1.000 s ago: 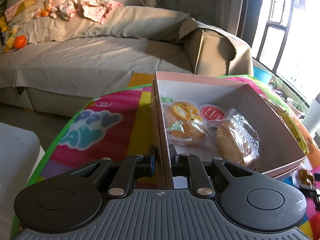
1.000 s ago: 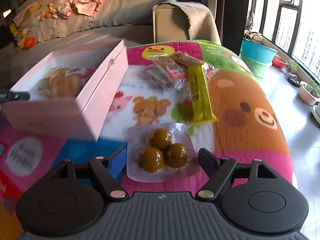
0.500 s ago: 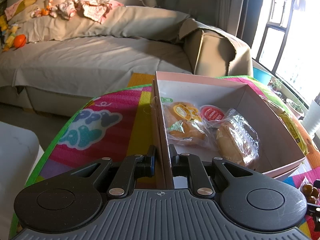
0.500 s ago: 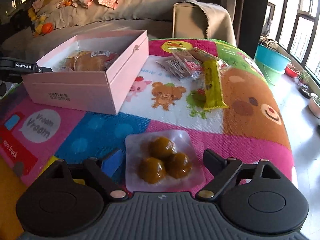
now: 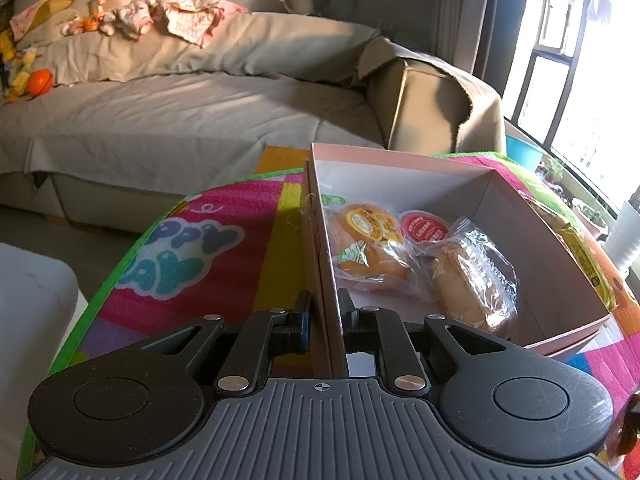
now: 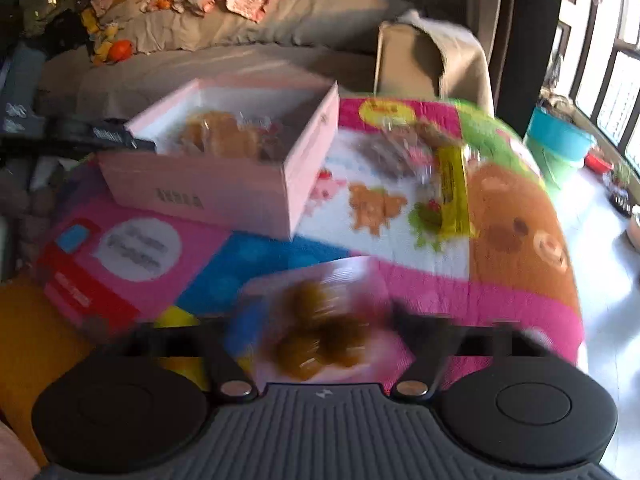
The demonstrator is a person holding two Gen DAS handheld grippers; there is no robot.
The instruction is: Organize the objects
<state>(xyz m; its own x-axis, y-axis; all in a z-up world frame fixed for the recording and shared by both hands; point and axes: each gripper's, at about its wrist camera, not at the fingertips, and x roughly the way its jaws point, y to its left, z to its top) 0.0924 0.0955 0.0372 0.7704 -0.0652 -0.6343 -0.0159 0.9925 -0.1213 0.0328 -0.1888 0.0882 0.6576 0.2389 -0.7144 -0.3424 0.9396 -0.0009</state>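
Note:
A pink box [image 5: 400, 156] stands open on the colourful mat, with several wrapped buns and pastries [image 5: 472, 280] inside. My left gripper [image 5: 324, 316] is shut on the box's near left wall. In the right wrist view the box [image 6: 224, 196] is ahead to the left. My right gripper [image 6: 316, 340] is shut on a clear packet of three brown balls [image 6: 320, 336] and holds it above the mat; this view is blurred. A yellow snack bar [image 6: 452, 192] and other wrapped snacks [image 6: 396, 148] lie on the mat beyond.
A grey sofa [image 5: 180, 112] with clothes and toys runs behind the mat. A teal bucket [image 6: 556, 140] stands on the floor at the right by the windows. A white surface [image 5: 28, 312] is at the left edge.
My right gripper has risen and drawn back with the packet of balls, and the view has swung towards the box. My left gripper has stayed shut on the box wall.

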